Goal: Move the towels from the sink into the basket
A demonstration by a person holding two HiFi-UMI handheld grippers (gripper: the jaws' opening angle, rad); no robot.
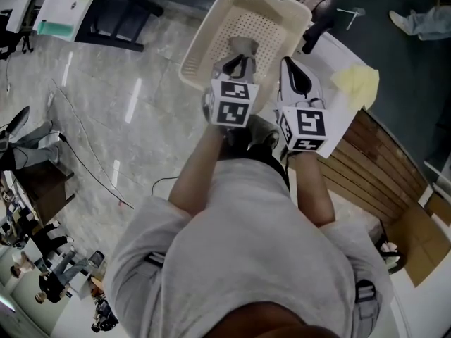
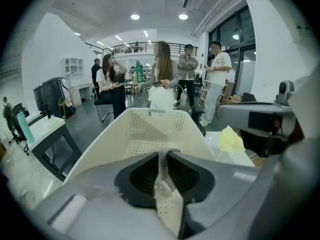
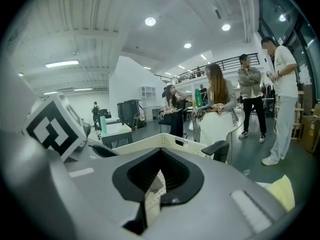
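Note:
A cream perforated basket point(image 1: 208, 44) point(image 2: 134, 130) point(image 3: 150, 143) stands on the floor in front of me, and its inside looks bare. My left gripper point(image 1: 243, 47) point(image 2: 163, 154) hangs over the basket's near part. Its jaws stand a narrow slit apart with nothing between them; the basket floor shows through the slit. My right gripper point(image 1: 287, 63) point(image 3: 161, 151) is just to its right by the basket's near right rim, jaws together and holding nothing. One yellow towel point(image 1: 358, 83) point(image 2: 230, 140) point(image 3: 282, 191) lies crumpled on the white counter point(image 1: 334, 115) to the right. The sink is not in view.
Wooden slats point(image 1: 373, 167) and a cardboard box point(image 1: 423, 239) lie at my right. A dark desk point(image 1: 106, 5) stands far left, and a thin cable point(image 1: 91, 153) runs across the glossy floor. Several people point(image 2: 165, 74) stand and sit beyond the basket.

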